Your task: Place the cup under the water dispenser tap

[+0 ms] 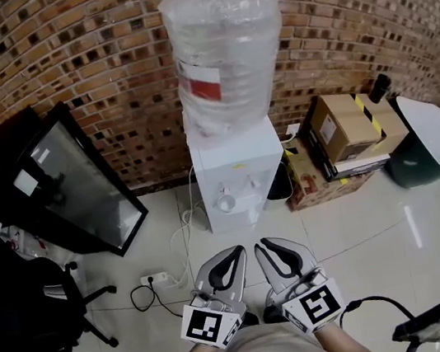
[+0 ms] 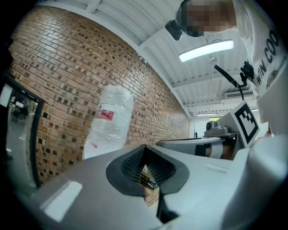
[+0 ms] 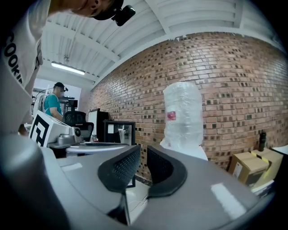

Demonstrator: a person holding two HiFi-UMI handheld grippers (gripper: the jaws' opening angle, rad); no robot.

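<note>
The white water dispenser stands against the brick wall with a clear bottle on top. A small white cup sits in its tap recess, on the left side. Both grippers hover side by side above the floor in front of the dispenser, pointing at it and well short of it. My left gripper is shut with its tips touching and nothing held. My right gripper shows a narrow slit between its pads, also empty. The bottle shows in both gripper views; the cup is hidden there.
A black-framed glass panel leans on the wall at left, beside a black office chair. A power strip and cables lie on the floor. Cardboard boxes and a dark bin stand right of the dispenser.
</note>
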